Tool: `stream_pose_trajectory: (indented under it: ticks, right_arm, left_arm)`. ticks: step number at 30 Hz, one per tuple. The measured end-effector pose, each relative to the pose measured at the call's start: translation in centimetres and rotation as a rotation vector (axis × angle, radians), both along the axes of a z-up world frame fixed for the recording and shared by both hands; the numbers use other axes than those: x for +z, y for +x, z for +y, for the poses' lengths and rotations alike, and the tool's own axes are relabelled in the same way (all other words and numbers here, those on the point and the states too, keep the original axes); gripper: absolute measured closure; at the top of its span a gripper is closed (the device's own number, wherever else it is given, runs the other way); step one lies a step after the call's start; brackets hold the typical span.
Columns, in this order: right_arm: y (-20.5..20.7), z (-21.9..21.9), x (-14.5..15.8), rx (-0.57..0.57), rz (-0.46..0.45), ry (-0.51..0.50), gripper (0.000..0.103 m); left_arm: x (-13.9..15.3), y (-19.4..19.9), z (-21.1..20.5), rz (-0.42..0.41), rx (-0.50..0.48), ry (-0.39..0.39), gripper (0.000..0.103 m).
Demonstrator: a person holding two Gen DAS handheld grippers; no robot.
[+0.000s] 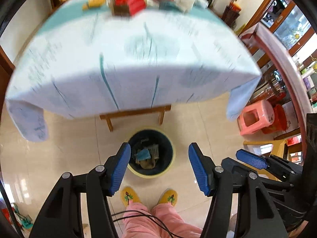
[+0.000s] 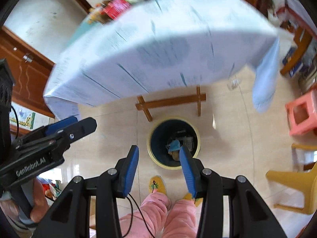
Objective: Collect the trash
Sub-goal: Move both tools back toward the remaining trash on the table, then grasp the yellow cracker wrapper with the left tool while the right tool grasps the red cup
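A round trash bin (image 1: pixel 172 154) with a yellow rim and dark inside stands on the floor in front of the table; it also shows in the right wrist view (image 2: pixel 152 138). Several pieces of trash (image 1: pixel 146 155) lie in it, one blue (image 2: pixel 174 145). My left gripper (image 1: pixel 159 156) is open and empty, high above the bin. My right gripper (image 2: pixel 158 155) is open and empty, also above the bin, and shows at the right of the left wrist view (image 1: pixel 251 158). The left gripper shows at the left of the right wrist view (image 2: pixel 65 127).
A table with a pale blue cloth (image 1: pixel 138 59) stands beyond the bin, with red boxes (image 1: pixel 136 2) and other blurred items at its far edge. A pink stool (image 1: pixel 255 119) and a yellow chair (image 2: pixel 293 188) stand to the right. My feet in yellow slippers (image 1: pixel 130 196) stand just before the bin.
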State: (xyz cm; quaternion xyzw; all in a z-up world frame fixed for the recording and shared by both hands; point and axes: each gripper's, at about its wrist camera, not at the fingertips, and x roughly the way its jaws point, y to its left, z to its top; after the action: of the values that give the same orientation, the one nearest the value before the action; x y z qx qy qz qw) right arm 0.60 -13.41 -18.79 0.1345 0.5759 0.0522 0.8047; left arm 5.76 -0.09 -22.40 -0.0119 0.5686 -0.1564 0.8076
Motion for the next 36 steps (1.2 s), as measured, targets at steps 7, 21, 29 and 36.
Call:
stream_pose_trajectory:
  ticks: [7,21,29,36]
  right_arm:
    - [-0.6,0.0,9.1,0.074,-0.165,-0.033,0.06]
    - [1.5,0.2,18.1,0.138,-0.368,-0.018,0.06]
    - [5.8,0.1,18.2,0.146,-0.37,-0.013,0.059]
    - [11.4,0.8,16.2,0.119,-0.314,-0.012,0.059]
  left_arm:
    - [9.5,-0.9,1.0,-0.167,0.019,-0.012,0.044]
    - [19.7,-1.7,2.0,-0.346,0.103,0.021,0.043]
    - [20.3,1.6,2.6,-0.405,0.122,0.168,0.043]
    - [17.0,8.0,3.6,-0.387,0.083,0.249,0.043]
